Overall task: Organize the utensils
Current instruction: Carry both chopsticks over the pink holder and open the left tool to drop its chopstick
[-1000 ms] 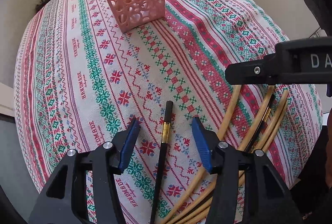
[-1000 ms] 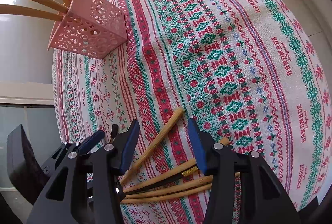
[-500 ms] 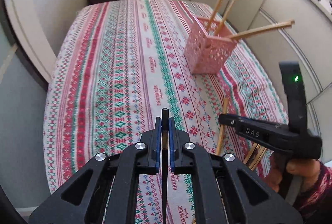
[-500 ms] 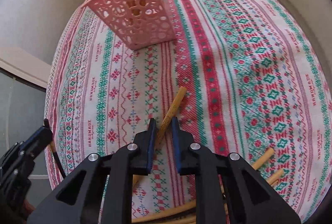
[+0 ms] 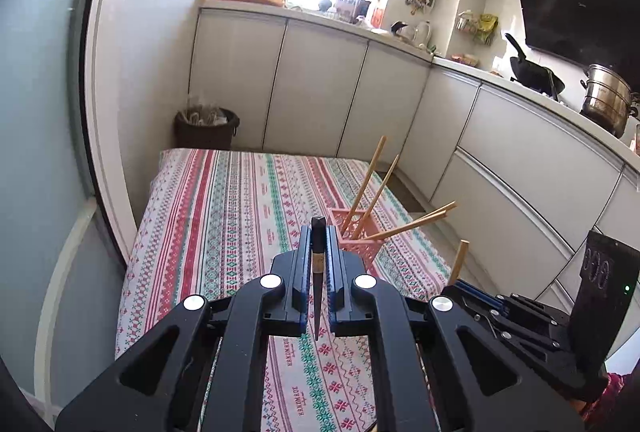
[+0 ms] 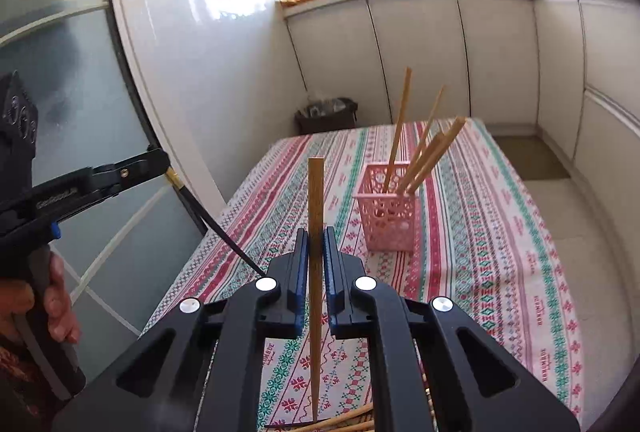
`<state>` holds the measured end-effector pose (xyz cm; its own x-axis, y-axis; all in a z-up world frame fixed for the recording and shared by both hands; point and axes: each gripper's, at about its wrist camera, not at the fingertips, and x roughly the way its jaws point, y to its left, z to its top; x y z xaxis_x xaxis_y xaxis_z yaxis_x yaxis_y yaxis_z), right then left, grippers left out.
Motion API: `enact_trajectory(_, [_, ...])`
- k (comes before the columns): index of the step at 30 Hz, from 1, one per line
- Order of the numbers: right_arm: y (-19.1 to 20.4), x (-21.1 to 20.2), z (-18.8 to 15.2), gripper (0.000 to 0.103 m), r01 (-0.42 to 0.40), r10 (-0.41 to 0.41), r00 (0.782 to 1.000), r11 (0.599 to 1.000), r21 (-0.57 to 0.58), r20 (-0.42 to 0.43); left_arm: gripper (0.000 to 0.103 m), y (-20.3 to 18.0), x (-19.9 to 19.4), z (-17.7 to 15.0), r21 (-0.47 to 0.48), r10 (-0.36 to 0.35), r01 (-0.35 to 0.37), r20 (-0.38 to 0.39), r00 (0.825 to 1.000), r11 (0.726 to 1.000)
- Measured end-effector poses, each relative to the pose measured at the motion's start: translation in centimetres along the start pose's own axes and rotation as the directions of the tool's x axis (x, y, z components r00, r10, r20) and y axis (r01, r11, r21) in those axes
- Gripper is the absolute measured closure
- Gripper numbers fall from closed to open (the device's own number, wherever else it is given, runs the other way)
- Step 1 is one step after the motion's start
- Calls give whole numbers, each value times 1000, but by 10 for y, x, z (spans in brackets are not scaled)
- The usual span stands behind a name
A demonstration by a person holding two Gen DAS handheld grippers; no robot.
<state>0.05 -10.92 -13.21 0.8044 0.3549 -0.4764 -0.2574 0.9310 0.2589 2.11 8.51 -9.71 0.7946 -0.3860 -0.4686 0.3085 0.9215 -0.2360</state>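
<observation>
My left gripper [image 5: 318, 232] is shut on a black chopstick [image 5: 318, 272] with a gold band, held above the table; it also shows in the right wrist view [image 6: 208, 220]. My right gripper [image 6: 316, 236] is shut on a wooden chopstick [image 6: 315, 272], lifted and pointing up; its tip shows in the left wrist view [image 5: 458, 262]. A pink perforated holder [image 6: 390, 220] stands on the patterned tablecloth [image 6: 500, 252] ahead, with several wooden chopsticks [image 6: 430, 155] leaning in it. The holder shows just right of my left fingertips in the left wrist view [image 5: 360, 236].
More wooden chopsticks [image 6: 344, 422] lie on the cloth below my right gripper. A dark bin [image 5: 206, 129] stands past the table's far end. Kitchen cabinets [image 5: 520, 159] run along the right, a glass door [image 6: 80, 103] on the left.
Both grippers closed on chopsticks lying on the cloth, then lifted them clear of the table and tilted up, so the views now look across the table toward the holder.
</observation>
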Motion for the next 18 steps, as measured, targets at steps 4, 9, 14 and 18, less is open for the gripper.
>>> enact_trajectory(4, [-4, -31, 7, 95, 1, -1, 998, 1000, -7, 61, 97, -13, -7, 4, 14, -7, 6, 31, 999, 1000])
enact_trajectory(9, [-9, -67, 20, 95, -2, 2, 991, 1000, -5, 134, 97, -21, -10, 9, 33, -1, -1, 51, 999, 999])
enact_trajectory(14, [-15, -92, 60, 95, 0, 1, 973, 1000, -4, 232, 97, -33, -9, 24, 46, 3, -7, 86, 996, 999])
enact_trajectory(18, [-23, -109, 108, 95, -1, 0, 940, 1000, 4, 342, 97, -47, -3, 51, 68, 0, -9, 133, 991, 998])
